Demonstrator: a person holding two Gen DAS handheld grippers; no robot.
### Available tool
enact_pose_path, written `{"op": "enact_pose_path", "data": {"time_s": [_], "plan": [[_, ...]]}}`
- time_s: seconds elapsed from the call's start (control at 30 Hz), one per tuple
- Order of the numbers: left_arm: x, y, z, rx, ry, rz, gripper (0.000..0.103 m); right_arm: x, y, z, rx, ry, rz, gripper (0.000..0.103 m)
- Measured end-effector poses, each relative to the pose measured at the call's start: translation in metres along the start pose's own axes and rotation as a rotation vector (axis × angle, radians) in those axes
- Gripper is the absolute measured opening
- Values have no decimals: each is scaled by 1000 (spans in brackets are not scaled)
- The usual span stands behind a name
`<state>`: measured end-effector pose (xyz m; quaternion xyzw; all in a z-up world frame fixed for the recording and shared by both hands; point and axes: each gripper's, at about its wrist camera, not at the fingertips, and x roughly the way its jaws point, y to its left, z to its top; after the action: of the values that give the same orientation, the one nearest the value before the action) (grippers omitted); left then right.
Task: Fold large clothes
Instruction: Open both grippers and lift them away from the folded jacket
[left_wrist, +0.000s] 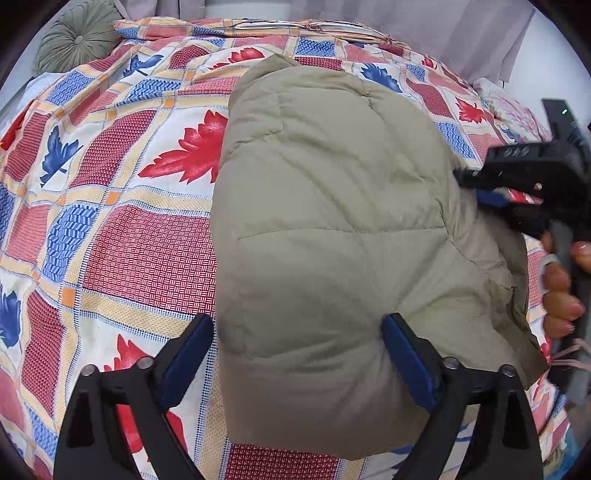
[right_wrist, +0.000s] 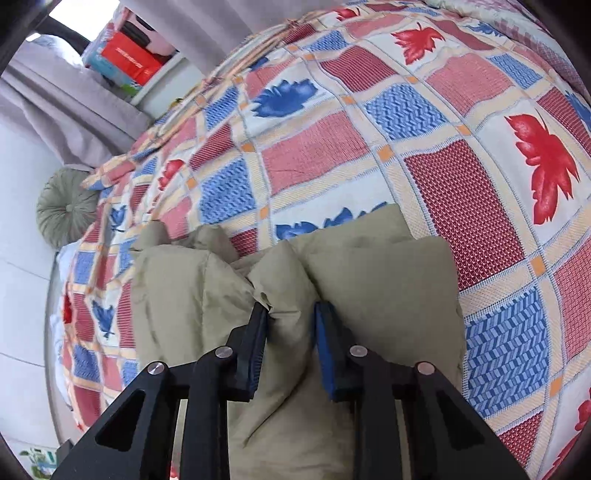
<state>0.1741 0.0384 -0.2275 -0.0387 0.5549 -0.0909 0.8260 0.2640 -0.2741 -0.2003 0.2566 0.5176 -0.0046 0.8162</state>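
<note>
We lose the right gripper (left_wrist: 480, 186) to motion blur at right edge of the left wrist view, hand (left_wrist: 561, 291) behind it cut off by the frame; jacket (right_wrist: 369, 280) runs off bottom of the right wrist view, boxes (right_wrist: 127, 61) upper left too blurred to read

Folded jacket (left_wrist: 332, 229) on the bedspread (left_wrist: 140, 251), round cushion (left_wrist: 79, 38) at the bed's far corner

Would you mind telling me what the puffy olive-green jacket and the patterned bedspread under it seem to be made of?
The puffy olive-green jacket looks like matte woven shell fabric over soft padding: stitched seams divide it into bulging panels. The patterned bedspread appears to be thin printed cloth, probably cotton; it lies flat.
</note>
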Motion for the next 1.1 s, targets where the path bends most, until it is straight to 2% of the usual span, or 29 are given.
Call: {"op": "enact_pose_path", "data": {"time_s": [0.03, 0.1, 0.23, 0.37, 0.53, 0.6, 0.7, 0.9, 1.1], "plan": [[1, 0, 0, -7, 2, -11, 95, 18, -6, -2, 3, 23, -48, 25], [2, 1, 0, -23, 8, -25, 95, 26, -10, -3, 0, 30, -68, 22], [1, 0, -1, -23, 20, -6, 95, 37, -15, -6, -18, 42, -86, 22], [-5, 3, -1, -20, 30, 0, 95, 17, -13, -8, -23, 47, -50, 26], [-15, 3, -2, -5, 34, 12, 95, -23, -15, -32, -53, 51, -14, 27], [-19, 3, -3, -4, 34, 16, 95, -38, -18, -47, -67, 51, -20, 28], [-26, 4, -7, -4, 32, 31, 95, -57, -22, -68, -83, 47, -34, 36], [-41, 8, -16, -7, 39, 49, 95, -80, -32, -104, -102, 76, -67, 37], [-61, 12, -27, -20, 14, 93, 95, -98, -26, -123, -169, 75, -100, 39]]}}
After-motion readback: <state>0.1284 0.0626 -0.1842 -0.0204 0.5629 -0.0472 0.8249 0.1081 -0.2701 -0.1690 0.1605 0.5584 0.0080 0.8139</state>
